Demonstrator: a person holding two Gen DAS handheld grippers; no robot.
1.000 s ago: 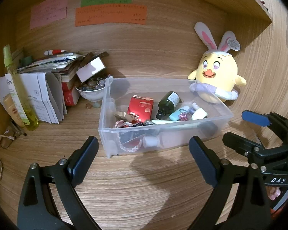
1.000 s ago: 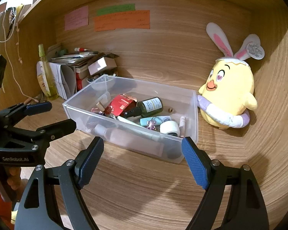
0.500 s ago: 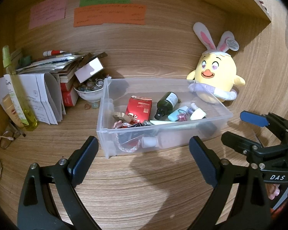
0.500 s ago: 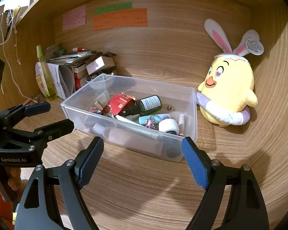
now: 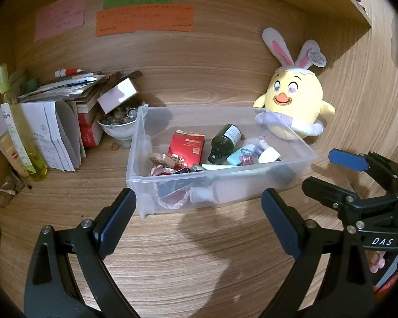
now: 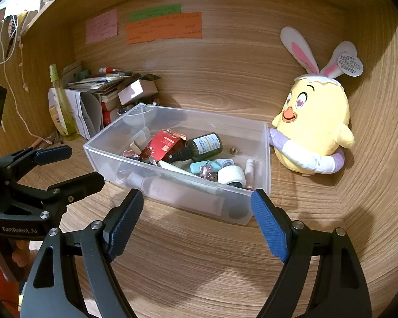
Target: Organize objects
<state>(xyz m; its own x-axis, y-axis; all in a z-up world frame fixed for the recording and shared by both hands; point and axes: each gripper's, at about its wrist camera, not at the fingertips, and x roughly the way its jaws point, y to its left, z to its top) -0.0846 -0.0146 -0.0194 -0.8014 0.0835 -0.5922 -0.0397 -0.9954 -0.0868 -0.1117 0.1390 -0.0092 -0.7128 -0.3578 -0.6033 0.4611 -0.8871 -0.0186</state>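
The wooden desk (image 5: 199, 251) fills the lower half of both views, with the clear plastic bin (image 5: 302, 159) at centre frame. A yellow plush chick (image 6: 315, 129) sits just right of the bin, touching its right end; a stack of papers and books (image 5: 66, 92) fills the left of the frame, with a small bowl of beads (image 5: 119, 127) beside the bin's left end.

Inside the bin lie a red packet (image 5: 188, 148), a dark green bottle (image 5: 225, 140), a white tube (image 6: 177, 169), a roll of tape (image 6: 232, 175) and smaller bits — all loose and jumbled.

The left gripper (image 5: 196, 220) and right gripper (image 6: 196, 220) both hover low before the bin's near wall, jaws spread wide, holding nothing.

Whether things are going in or the sorting is done, the pictures don't settle. For any pick inside — come over the wall from above, and close on one thing only.
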